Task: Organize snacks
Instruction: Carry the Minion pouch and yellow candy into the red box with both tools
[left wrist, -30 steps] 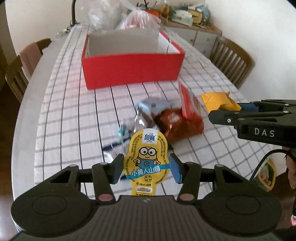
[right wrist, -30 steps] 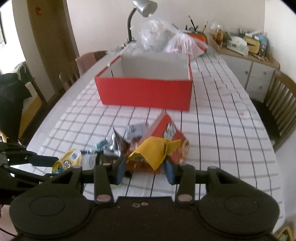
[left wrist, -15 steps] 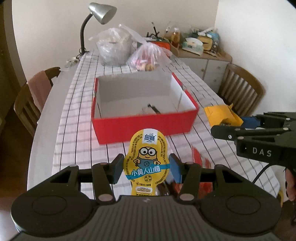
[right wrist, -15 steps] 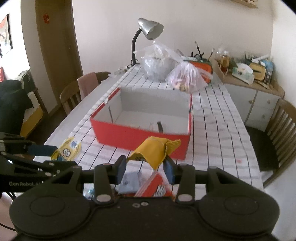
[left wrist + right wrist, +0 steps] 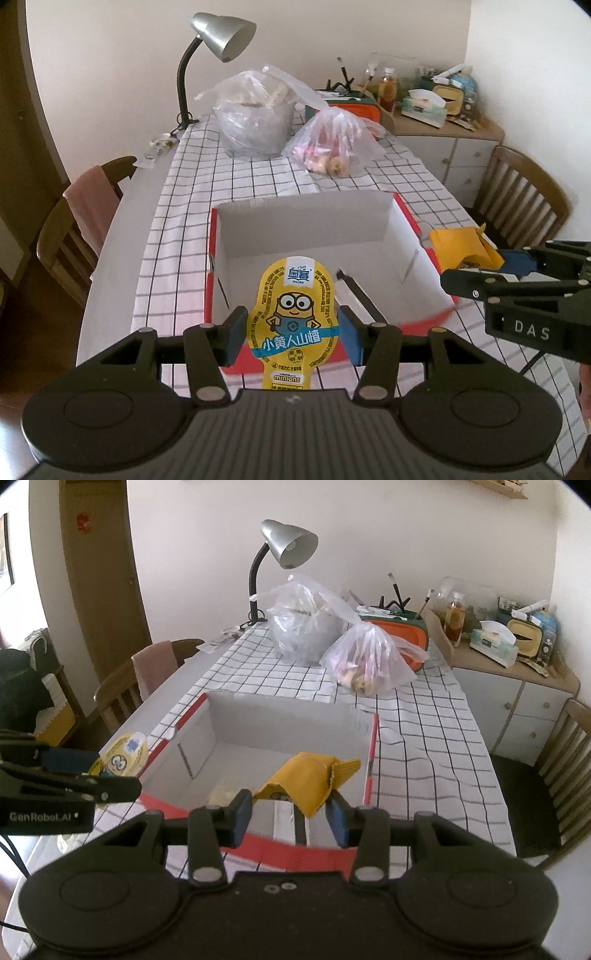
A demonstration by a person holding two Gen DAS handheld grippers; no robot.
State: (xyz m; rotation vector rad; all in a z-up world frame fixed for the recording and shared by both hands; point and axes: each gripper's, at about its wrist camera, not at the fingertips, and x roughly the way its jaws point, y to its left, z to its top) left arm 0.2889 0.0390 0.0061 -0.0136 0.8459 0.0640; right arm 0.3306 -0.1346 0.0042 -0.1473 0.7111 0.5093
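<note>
My left gripper (image 5: 292,334) is shut on a yellow Minion snack cup (image 5: 293,325), held upright over the near edge of the red box (image 5: 406,218). My right gripper (image 5: 290,818) is shut on a yellow snack packet (image 5: 306,781), held above the red box (image 5: 371,760) near its front right part. The box is open, white inside, with a black strip and a small pale item on its floor. In the left wrist view the right gripper (image 5: 513,271) and yellow packet (image 5: 460,249) hang over the box's right wall. In the right wrist view the left gripper (image 5: 83,771) with the Minion cup (image 5: 122,757) sits at the box's left side.
The box stands on a checked tablecloth (image 5: 184,206). Beyond it are two clear plastic bags (image 5: 255,118) (image 5: 334,144) and a silver desk lamp (image 5: 221,33). Wooden chairs (image 5: 74,229) (image 5: 517,195) flank the table. A cluttered cabinet (image 5: 443,122) stands at the far right.
Both grippers have risen and moved forward from the snack pile to the red box, each keeping its snack. The pile on the cloth has dropped out of view.
</note>
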